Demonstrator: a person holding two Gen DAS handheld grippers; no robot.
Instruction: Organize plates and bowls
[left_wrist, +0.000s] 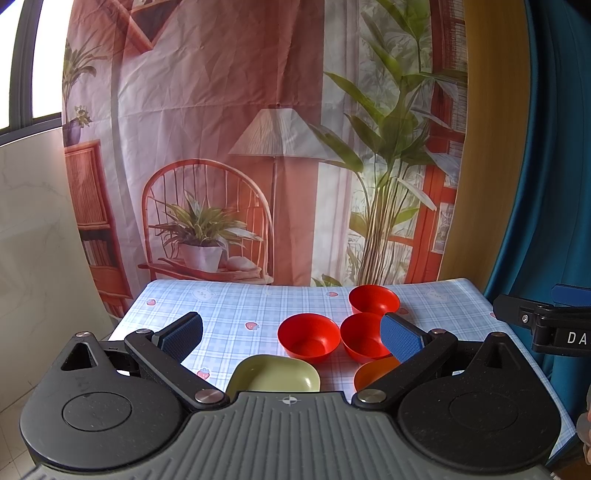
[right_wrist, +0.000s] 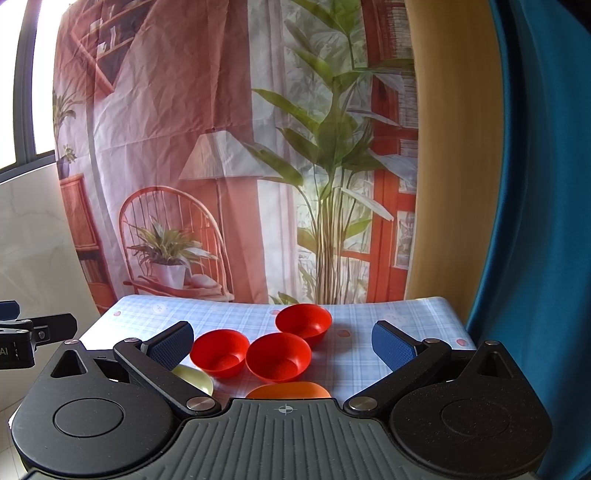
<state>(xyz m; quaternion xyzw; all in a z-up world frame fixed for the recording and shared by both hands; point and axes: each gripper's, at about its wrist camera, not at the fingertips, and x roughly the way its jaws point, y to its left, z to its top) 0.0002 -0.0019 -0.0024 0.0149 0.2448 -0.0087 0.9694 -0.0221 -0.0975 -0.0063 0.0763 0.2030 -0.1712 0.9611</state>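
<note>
Looking through the left wrist view, we hold our left gripper (left_wrist: 291, 334) spread wide and empty above the table (left_wrist: 229, 306), likely so a rim can slip between the pads. Three red bowls (left_wrist: 309, 339) sit clustered ahead, none stacked; a green plate (left_wrist: 275, 376) lies nearest us, an orange plate (left_wrist: 373, 373) beside it.

From the right wrist view, our right gripper (right_wrist: 282, 345) hovers level, equally wide, grasping nothing, facing the same red bowls, with the orange plate just below.
</note>
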